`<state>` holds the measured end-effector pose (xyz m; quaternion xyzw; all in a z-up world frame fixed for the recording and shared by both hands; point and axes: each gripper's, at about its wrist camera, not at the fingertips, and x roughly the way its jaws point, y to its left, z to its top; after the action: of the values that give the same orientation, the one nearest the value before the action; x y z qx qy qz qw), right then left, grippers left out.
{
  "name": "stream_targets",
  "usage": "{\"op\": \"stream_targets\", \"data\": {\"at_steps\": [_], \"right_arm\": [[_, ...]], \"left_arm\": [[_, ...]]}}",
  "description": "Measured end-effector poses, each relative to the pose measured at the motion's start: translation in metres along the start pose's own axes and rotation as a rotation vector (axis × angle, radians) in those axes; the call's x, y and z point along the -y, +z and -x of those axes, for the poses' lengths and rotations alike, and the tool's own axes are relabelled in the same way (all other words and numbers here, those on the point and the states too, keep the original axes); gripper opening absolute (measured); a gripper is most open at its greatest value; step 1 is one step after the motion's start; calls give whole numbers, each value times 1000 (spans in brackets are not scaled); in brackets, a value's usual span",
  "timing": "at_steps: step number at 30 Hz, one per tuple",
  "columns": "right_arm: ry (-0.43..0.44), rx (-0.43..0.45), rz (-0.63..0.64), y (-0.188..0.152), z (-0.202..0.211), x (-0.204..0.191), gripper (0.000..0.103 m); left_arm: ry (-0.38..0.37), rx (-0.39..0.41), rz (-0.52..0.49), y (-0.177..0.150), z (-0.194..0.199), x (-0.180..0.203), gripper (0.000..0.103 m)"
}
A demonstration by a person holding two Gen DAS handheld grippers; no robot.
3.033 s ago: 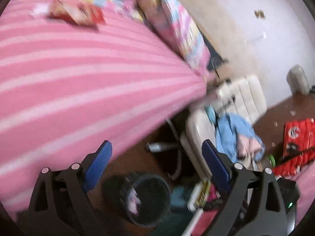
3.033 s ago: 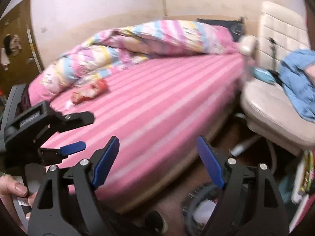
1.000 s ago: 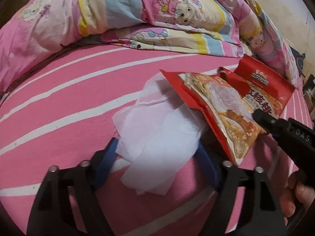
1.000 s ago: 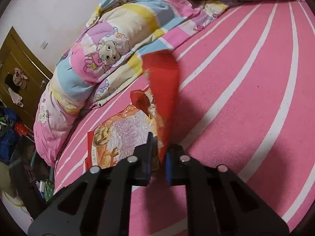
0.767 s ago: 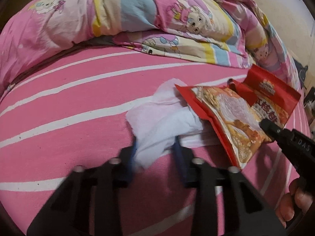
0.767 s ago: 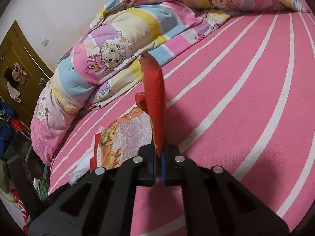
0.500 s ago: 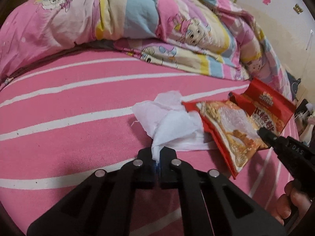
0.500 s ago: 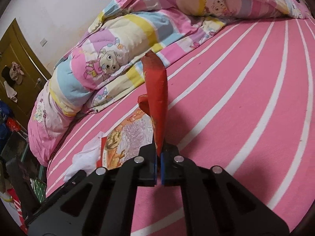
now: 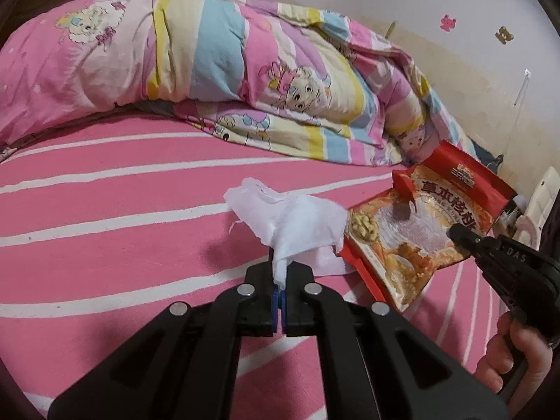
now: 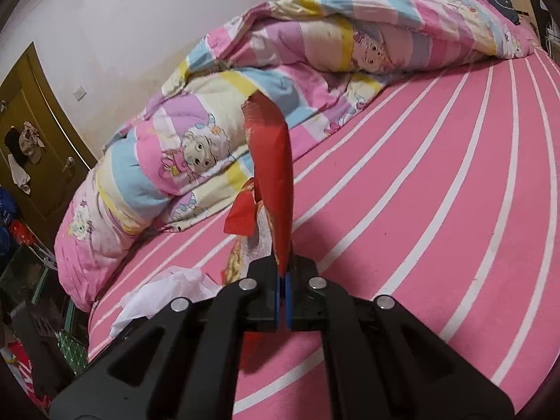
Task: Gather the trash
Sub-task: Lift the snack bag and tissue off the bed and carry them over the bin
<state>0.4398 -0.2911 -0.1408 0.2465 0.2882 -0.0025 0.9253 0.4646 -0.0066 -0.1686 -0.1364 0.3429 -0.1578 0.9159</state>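
Note:
A crumpled white tissue (image 9: 294, 227) hangs just above the pink striped bed sheet (image 9: 105, 245), pinched at its lower corner by my left gripper (image 9: 279, 280), which is shut on it. To its right a red and orange snack wrapper (image 9: 420, 231) is lifted off the sheet. In the left wrist view my right gripper (image 9: 458, 234) grips the wrapper's right edge, with a hand under it. In the right wrist view my right gripper (image 10: 282, 273) is shut on the red wrapper (image 10: 273, 175), which stands up edge-on. The tissue (image 10: 164, 290) shows at lower left.
A rolled quilt (image 9: 227, 70) with cartoon prints lies along the back of the bed, against the wall. In the right wrist view a brown door (image 10: 31, 133) and floor clutter (image 10: 21, 280) sit left of the bed's edge. Bare sheet (image 10: 437, 192) stretches to the right.
My left gripper shut on the tissue and lifted it, bunching it up. The right gripper, shut on the red wrapper throughout, raised it off the sheet.

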Motion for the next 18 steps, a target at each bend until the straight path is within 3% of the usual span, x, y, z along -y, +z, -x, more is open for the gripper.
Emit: {"op": "stream_targets", "data": {"at_steps": [8, 12, 18], "right_arm": [[30, 20, 43, -6, 49, -11, 2], [29, 61, 104, -11, 91, -17, 2], [26, 75, 97, -32, 155, -1, 2]], "left_arm": [[-6, 35, 0, -17, 43, 15, 0], [-12, 57, 38, -36, 81, 26, 0], [-27, 94, 91, -68, 145, 47, 0]]}}
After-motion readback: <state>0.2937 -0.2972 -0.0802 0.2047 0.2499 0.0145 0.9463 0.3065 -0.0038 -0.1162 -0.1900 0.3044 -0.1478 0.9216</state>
